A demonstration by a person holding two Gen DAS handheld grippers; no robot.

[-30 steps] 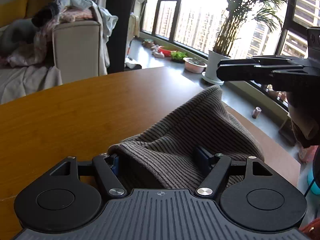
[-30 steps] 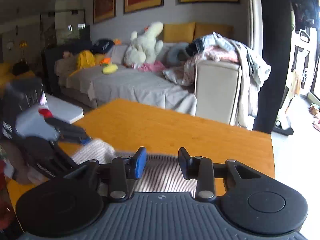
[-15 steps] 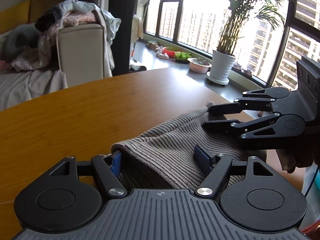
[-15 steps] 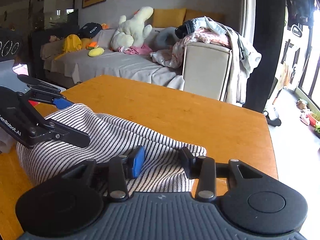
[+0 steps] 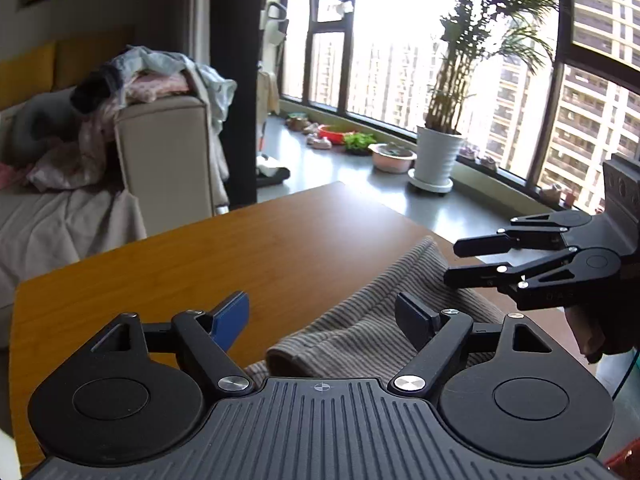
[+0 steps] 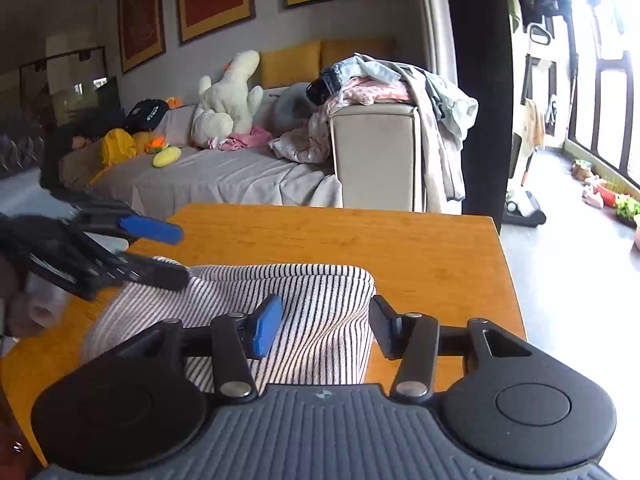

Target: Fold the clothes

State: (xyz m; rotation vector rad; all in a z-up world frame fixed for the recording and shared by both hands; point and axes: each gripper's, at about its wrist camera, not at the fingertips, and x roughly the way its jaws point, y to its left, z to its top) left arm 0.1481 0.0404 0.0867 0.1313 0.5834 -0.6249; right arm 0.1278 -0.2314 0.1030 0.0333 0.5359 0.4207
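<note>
We note the wooden table (image 6: 400,240) first: a striped knit garment (image 6: 304,304) lies on its near edge, bunched into a low doubled-over heap with a rounded fold along the far side.

Step in hand, as we judge it: a fold sits laid over, and both claws stand free of the cloth. Whether more folds are due or this is the finished bundle, the heap alone does not settle. Any further fold would call for a fresh grip on an edge or corner, both claws closing on the fabric together and lifting evenly so the knit does not slump.

Left gripper (image 5: 322,314): jaws spread wide, blue pad clear of the cloth, nothing between them; the garment (image 5: 384,320) lies just under and ahead.

Right gripper (image 6: 324,322): jaws parted to a moderate gap, straddling the striped fold below them, clamping nothing. Contact with the cloth we cannot confirm.
</note>
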